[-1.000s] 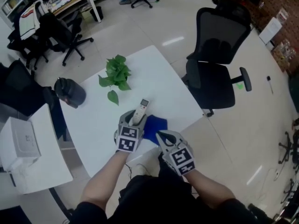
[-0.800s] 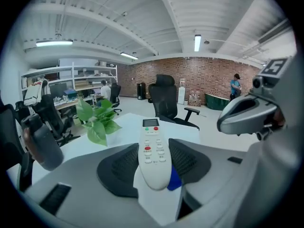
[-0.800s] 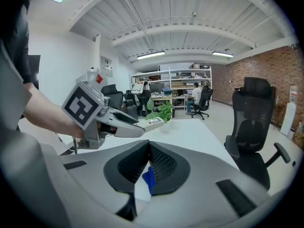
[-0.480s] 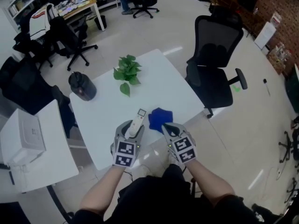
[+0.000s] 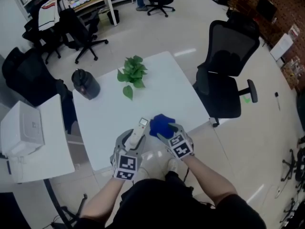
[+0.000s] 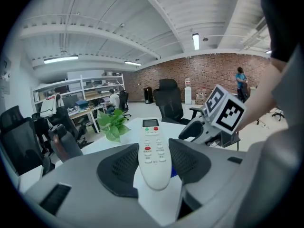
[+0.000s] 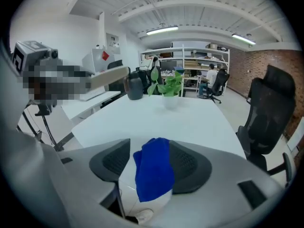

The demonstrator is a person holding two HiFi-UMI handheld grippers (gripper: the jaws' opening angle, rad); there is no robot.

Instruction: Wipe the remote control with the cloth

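A white remote control (image 6: 152,146) with its buttons facing up is clamped between the pads of my left gripper (image 6: 154,162), held above the white table (image 5: 109,113). In the head view this left gripper (image 5: 132,138) hangs over the table's front edge, the remote control (image 5: 139,129) sticking out ahead of it. A bunched blue cloth (image 7: 153,172) sits between the jaws of my right gripper (image 7: 151,163), which have just been opening; the left pad stands clear of it. The cloth (image 5: 161,124) lies at the table's front edge, just right of the remote, with the right gripper (image 5: 167,131) over it.
A potted green plant (image 5: 133,73) and a black flask (image 5: 85,83) stand at the table's far side. A black office chair (image 5: 228,70) is to the right. A white side desk with a white box (image 5: 26,132) is to the left.
The cloth, flat a second ago, is now bunched up. My right gripper has come down over it and its jaws have spread. The left gripper has drawn the remote back toward the front edge.
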